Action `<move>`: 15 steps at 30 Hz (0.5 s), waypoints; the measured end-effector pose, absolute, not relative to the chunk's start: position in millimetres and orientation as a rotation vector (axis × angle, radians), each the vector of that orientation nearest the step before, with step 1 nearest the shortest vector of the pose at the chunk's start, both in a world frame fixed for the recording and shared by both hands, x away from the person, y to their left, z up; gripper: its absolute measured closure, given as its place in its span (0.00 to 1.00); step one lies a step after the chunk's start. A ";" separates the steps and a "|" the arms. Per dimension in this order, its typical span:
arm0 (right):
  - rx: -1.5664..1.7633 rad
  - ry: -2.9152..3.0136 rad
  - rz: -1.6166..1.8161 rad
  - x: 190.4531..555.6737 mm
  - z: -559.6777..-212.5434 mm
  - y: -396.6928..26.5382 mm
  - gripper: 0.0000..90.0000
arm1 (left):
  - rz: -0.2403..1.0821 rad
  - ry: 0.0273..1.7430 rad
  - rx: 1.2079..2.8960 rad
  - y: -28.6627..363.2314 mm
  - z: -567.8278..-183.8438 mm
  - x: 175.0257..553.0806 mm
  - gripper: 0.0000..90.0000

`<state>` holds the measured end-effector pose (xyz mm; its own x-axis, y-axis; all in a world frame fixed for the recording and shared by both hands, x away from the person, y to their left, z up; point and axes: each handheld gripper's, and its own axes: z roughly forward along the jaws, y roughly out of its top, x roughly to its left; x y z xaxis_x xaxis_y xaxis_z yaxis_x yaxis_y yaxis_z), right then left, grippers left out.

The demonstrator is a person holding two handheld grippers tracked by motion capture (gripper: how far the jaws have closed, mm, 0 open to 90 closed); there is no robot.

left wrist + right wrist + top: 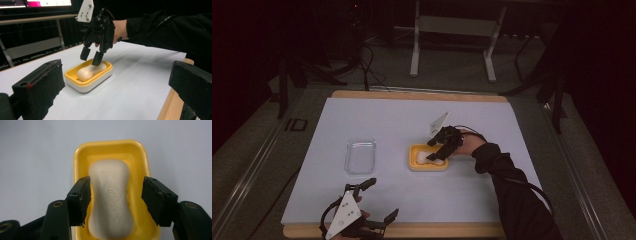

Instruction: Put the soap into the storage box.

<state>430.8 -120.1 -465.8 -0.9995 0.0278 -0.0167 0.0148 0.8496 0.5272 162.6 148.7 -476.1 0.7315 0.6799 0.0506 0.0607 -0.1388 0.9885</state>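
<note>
A white bar of soap (pixel 110 200) lies in a yellow soap dish (pixel 110 143) right of the mat's middle (pixel 428 168). My right gripper (pixel 116 195) points down over the dish and straddles the bar. Its left pad is at the soap's side, while the right pad stands off with a gap, so it is open. From the left gripper view, the right gripper (pixel 90 59) has its tips just above the soap (pixel 87 71) in the dish (pixel 87 86). My left gripper (pixel 382 198) rests near the front edge, open and holding nothing (pixel 116 75).
A clear plastic container (pixel 360 155) sits on the pale mat (pixel 387 115) left of the dish. The wooden table edge (pixel 437 230) runs along the front. A metal stand (pixel 452 30) is on the floor beyond the table.
</note>
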 end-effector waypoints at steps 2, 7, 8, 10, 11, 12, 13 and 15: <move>0.068 2.992 0.847 427.5 -462.3 -121.9 0.45 | 0.596 0.606 1.645 148.7 -476.3 162.7 0.00; 0.130 2.982 0.824 422.3 -454.4 -127.2 0.44 | 0.592 0.607 1.647 148.2 -476.5 163.3 0.00; 0.152 2.982 0.828 422.0 -452.3 -128.8 0.43 | 0.592 0.607 1.647 148.0 -476.6 163.4 0.00; 0.216 2.974 0.834 421.4 -447.5 -132.0 0.37 | 0.593 0.607 1.651 147.8 -476.8 163.7 0.00; 0.251 2.969 0.831 420.9 -444.6 -134.2 0.34 | 0.593 0.606 1.652 147.7 -476.9 163.9 0.00; 0.267 2.947 0.824 420.3 -443.1 -135.6 0.34 | 0.593 0.607 1.655 147.6 -477.1 164.1 0.00; 0.298 2.929 0.813 419.8 -440.6 -138.0 0.34 | 0.592 0.608 1.655 147.5 -477.2 164.3 0.00; 0.336 2.920 0.816 419.4 -438.0 -141.2 0.31 | 0.589 0.609 1.656 147.4 -477.3 164.8 0.00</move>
<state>419.4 -141.2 -438.0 -0.9716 0.2350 -0.0284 0.1863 0.8331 0.5208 164.8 147.4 -477.3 0.7334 0.6780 0.0492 0.0708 -0.1482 0.9864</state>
